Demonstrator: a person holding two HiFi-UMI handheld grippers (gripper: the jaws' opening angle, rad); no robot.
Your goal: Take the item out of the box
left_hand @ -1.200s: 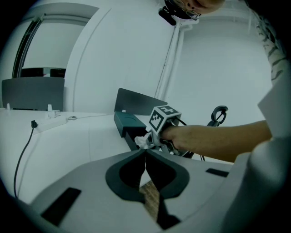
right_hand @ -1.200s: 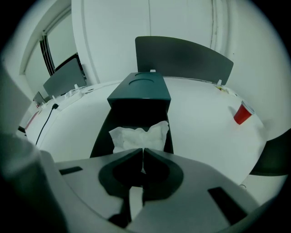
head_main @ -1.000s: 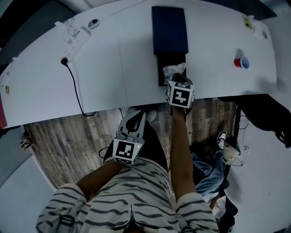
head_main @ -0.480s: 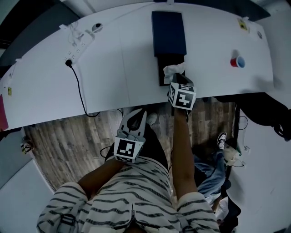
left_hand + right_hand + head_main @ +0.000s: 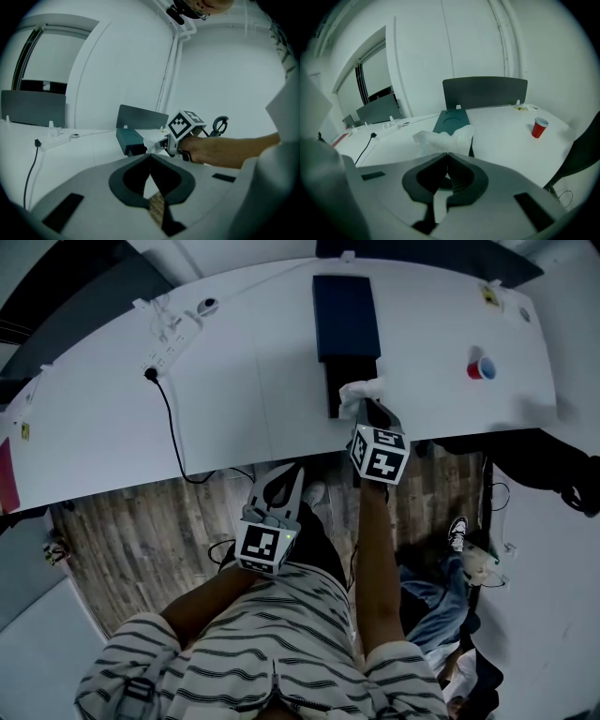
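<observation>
A dark blue box point(image 5: 347, 304) lies on the white table point(image 5: 234, 381), with its black inner tray point(image 5: 345, 381) slid out toward the near edge. My right gripper point(image 5: 367, 411) is shut on a crumpled white wrapped item point(image 5: 359, 393) at the tray's near end. In the right gripper view the item point(image 5: 443, 139) bulges above the shut jaws of the right gripper point(image 5: 447, 158), with the box point(image 5: 451, 121) behind it. My left gripper point(image 5: 279, 486) hangs below the table edge over the floor. The left gripper view shows the left gripper point(image 5: 150, 158) shut and empty.
A red cup point(image 5: 479, 368) stands at the right of the table. A power strip point(image 5: 161, 331) with a black cable point(image 5: 172, 432) lies at the left. A dark chair back point(image 5: 485, 92) stands beyond the table's far side. Shoes and clothing point(image 5: 441, 587) lie on the floor.
My right gripper has drawn back toward the near table edge with the white item in its jaws. The left gripper has barely moved.
</observation>
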